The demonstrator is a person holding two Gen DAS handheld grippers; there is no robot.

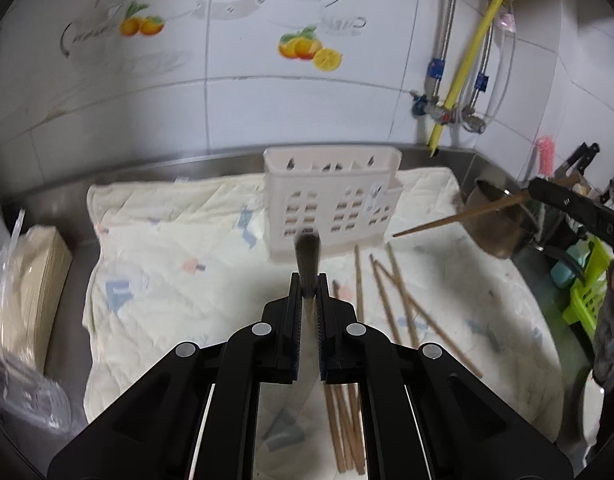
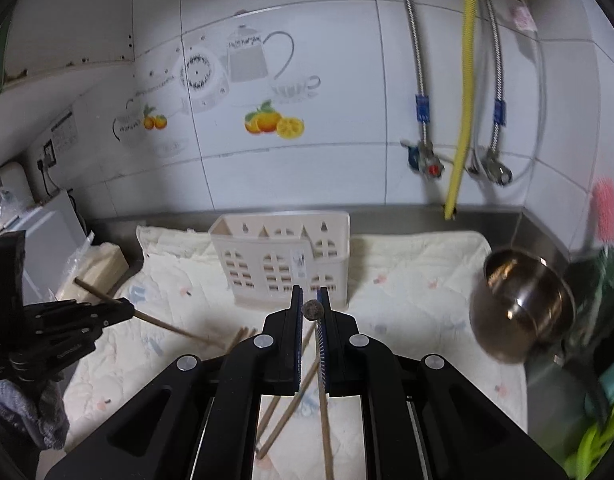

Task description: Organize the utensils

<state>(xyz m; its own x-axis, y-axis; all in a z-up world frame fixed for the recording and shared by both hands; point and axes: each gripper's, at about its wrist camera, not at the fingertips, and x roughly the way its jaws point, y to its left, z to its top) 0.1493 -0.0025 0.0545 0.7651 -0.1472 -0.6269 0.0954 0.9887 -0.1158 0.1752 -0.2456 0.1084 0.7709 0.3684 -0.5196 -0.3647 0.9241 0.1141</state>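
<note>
A white plastic utensil holder (image 1: 331, 204) with window-shaped cut-outs stands on a quilted cloth (image 1: 167, 280); it also shows in the right wrist view (image 2: 283, 260). My left gripper (image 1: 308, 280) is shut on a chopstick (image 1: 307, 256) that points at the holder. My right gripper (image 2: 310, 300) is shut on another chopstick (image 2: 312, 309), seen end-on. In the left wrist view the right gripper (image 1: 539, 188) holds its chopstick (image 1: 459, 216) in the air right of the holder. Several loose chopsticks (image 1: 391, 300) lie on the cloth in front of the holder.
A steel bowl (image 2: 523, 300) sits at the cloth's right edge. A wrapped stack of paper (image 1: 27, 300) lies left of the cloth. A green rack (image 1: 587, 292) and knives (image 1: 579, 160) stand at the far right. Pipes and valves (image 2: 459, 160) run down the tiled wall.
</note>
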